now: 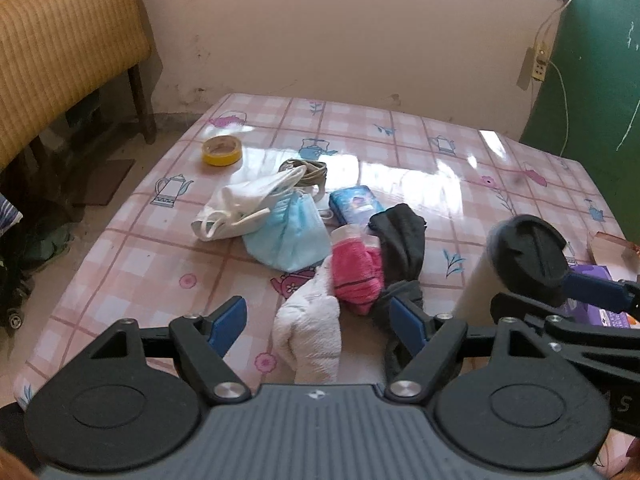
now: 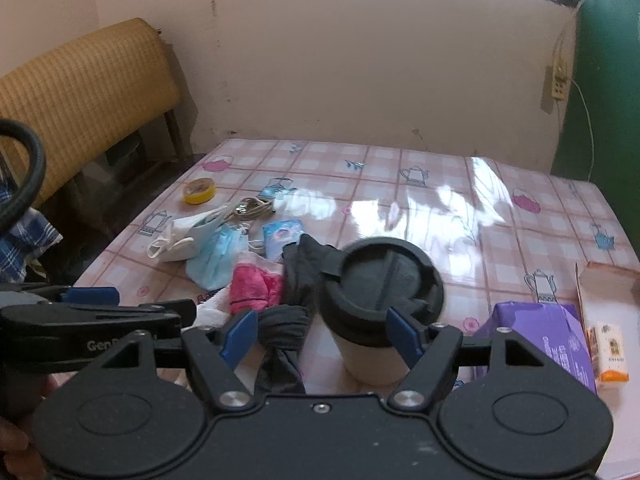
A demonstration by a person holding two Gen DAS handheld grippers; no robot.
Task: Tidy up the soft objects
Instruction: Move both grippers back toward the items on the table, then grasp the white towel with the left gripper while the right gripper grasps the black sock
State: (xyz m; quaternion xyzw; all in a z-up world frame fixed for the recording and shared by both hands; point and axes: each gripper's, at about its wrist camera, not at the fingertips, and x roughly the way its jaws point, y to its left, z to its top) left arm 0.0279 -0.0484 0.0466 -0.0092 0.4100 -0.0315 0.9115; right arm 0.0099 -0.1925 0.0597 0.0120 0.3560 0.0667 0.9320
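Soft items lie in a heap on the checked tablecloth: a white fluffy sock, a pink sock, a black sock, a grey sock, a blue face mask and a white mask. My left gripper is open, fingers either side of the white sock and low over it. My right gripper is open, just above the grey sock and beside a white cup with a black lid.
A yellow tape roll, a coiled cable and a blue tissue pack lie beyond the heap. A purple box and a small orange packet sit at right. A wicker chair stands left of the table.
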